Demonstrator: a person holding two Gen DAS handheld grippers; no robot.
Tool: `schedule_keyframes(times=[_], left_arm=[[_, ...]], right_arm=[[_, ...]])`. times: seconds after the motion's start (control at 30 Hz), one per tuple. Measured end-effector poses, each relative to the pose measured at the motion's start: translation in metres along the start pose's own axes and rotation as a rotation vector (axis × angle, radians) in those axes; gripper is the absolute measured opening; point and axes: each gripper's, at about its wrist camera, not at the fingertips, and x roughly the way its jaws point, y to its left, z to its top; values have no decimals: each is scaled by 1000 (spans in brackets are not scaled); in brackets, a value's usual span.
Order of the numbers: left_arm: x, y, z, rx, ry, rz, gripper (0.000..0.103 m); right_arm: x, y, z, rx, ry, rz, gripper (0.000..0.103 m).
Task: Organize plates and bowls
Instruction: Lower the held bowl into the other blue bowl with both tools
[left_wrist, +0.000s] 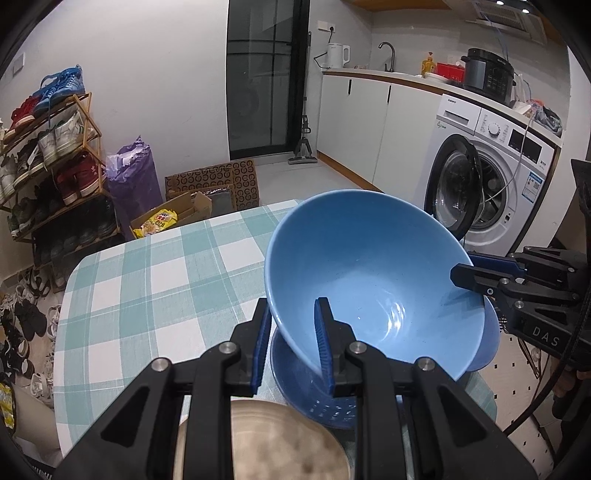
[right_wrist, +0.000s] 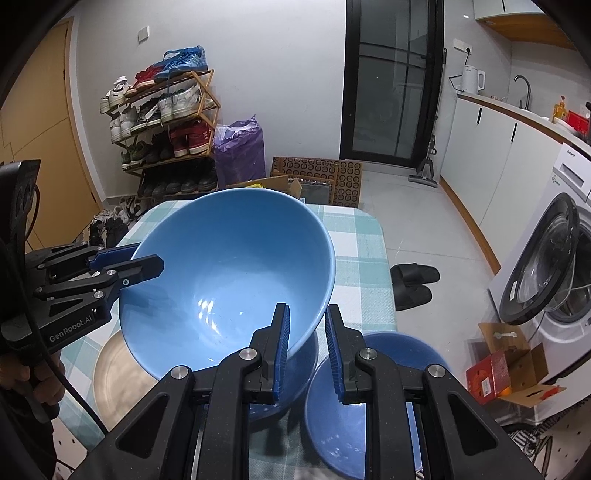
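A light blue bowl (left_wrist: 373, 273) is held tilted above the checked table (left_wrist: 155, 280); it also shows in the right wrist view (right_wrist: 229, 269). My left gripper (left_wrist: 291, 343) straddles its near rim, fingers not quite closed on it. My right gripper (right_wrist: 306, 350) straddles the opposite rim with a small gap; it shows from the side in the left wrist view (left_wrist: 469, 277). Beneath the bowl sits a darker blue bowl (left_wrist: 314, 391). A beige plate (left_wrist: 266, 443) lies below my left gripper. A dark blue plate (right_wrist: 354, 406) lies under my right gripper.
The table's right edge (right_wrist: 388, 266) drops to the floor, where black slippers (right_wrist: 413, 284) lie. A washing machine (right_wrist: 554, 280) stands at the right, a shoe rack (right_wrist: 166, 122) at the back left. Cardboard boxes (right_wrist: 513, 365) sit on the floor.
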Motion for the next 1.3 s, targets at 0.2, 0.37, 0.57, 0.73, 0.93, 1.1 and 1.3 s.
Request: schedule_keyframes(times=[0.2,0.37,0.57,0.73,0.93,1.1,1.3], left_arm=[[3,3,-8,-8,8,5,22],[8,4,-13,-17,18,1,22],[16,5,-19,-26,32,-5,22],[25,8,-24,-33,52,-4,22],[32,8,-31,-34,63,-10,22],[38,8,-34,-31,76,-10,22],[43,7,-37,-25,88,-3,22]], right_arm=[[9,5,-8,-5,20,7,20],[18,6,-14,-9,39,11,20],[27,7,-20,-9,57,11,20],[36,9,-27,-12,77,12,20],[45,9,-32,-13,99,11,20],[50,7,-36,-13,113,7,20],[57,8,-37,-17,131,6,20]])
